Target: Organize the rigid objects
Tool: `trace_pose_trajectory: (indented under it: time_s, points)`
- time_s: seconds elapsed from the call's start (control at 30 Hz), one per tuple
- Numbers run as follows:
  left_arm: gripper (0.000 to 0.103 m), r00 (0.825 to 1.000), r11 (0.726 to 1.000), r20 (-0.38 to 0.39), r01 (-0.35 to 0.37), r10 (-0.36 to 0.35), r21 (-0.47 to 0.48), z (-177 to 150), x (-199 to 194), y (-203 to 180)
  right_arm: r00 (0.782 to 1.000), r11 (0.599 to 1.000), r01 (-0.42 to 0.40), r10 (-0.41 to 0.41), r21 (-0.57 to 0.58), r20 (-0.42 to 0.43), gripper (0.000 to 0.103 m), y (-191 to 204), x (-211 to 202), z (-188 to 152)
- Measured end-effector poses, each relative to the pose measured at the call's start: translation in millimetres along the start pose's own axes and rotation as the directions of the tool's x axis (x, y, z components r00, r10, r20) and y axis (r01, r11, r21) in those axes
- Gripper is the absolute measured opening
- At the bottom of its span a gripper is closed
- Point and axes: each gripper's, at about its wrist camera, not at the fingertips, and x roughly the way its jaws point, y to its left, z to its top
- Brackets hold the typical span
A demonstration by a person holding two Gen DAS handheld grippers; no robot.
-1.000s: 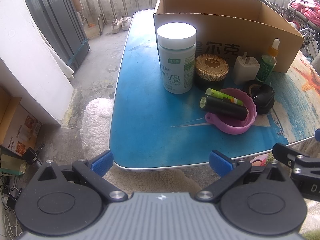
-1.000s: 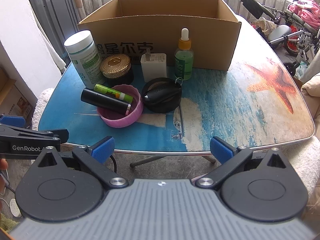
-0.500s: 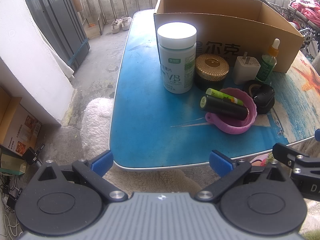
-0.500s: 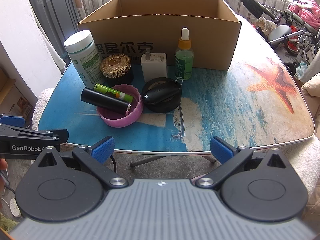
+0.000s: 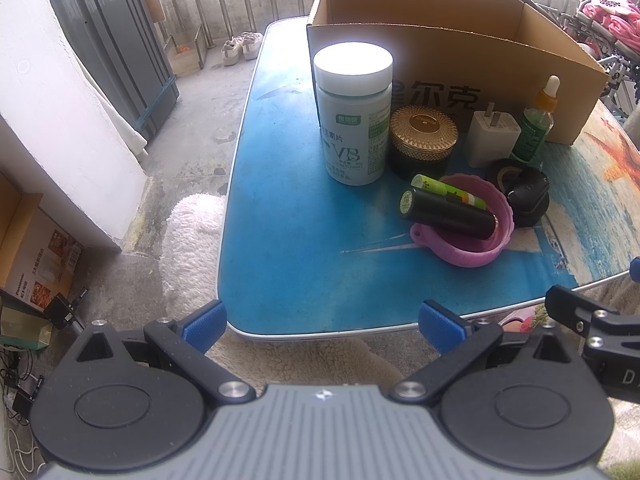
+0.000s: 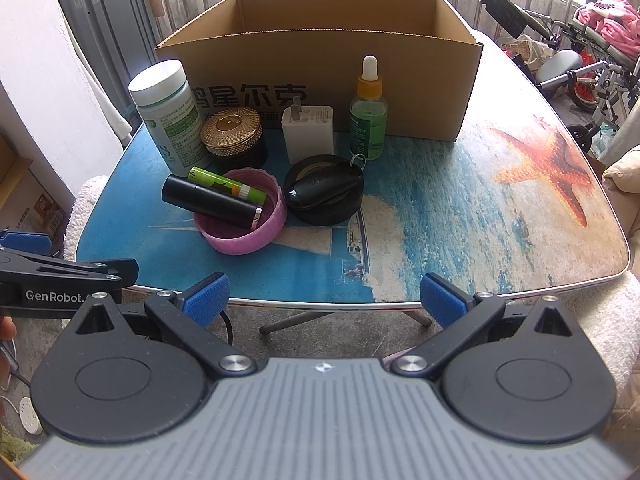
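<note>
Right wrist view: cardboard box (image 6: 320, 80) open at far side of table (image 6: 480, 208), nothing packed yet. White supplement bottle (image 6: 166, 114) far left; dropper bottle (image 6: 368, 116), white charger (image 6: 307, 133), gold-lidded jar (image 6: 232, 136) in row before box. Pink lid (image 6: 244, 220) carries black tube (image 6: 208, 201) and green battery (image 6: 226, 185), both overhanging rim. Risk: nudging lid rolls both off table. Left gripper (image 5: 320, 326), right gripper (image 6: 324, 300) spread wide, empty, off near edge.
</note>
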Motion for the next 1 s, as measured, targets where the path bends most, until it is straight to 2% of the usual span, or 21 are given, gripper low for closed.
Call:
trace_pose_trajectory:
  time_s: [0.8,1.0]
  points:
    - [0.102,1.0,1.0,-0.008,-0.008,0.008,0.018,4.7,2.7,-8.5,1.0,1.0,0.001,-0.001,0.017,-0.002,0.102,-8.7,5.2,3.1]
    - [0.102,1.0,0.999,0.018,-0.008,0.007,0.038,15.1,2.6,-15.2,0.999,0.998,0.025,-0.027,0.049,0.046,0.102,-30.3,8.4,11.7]
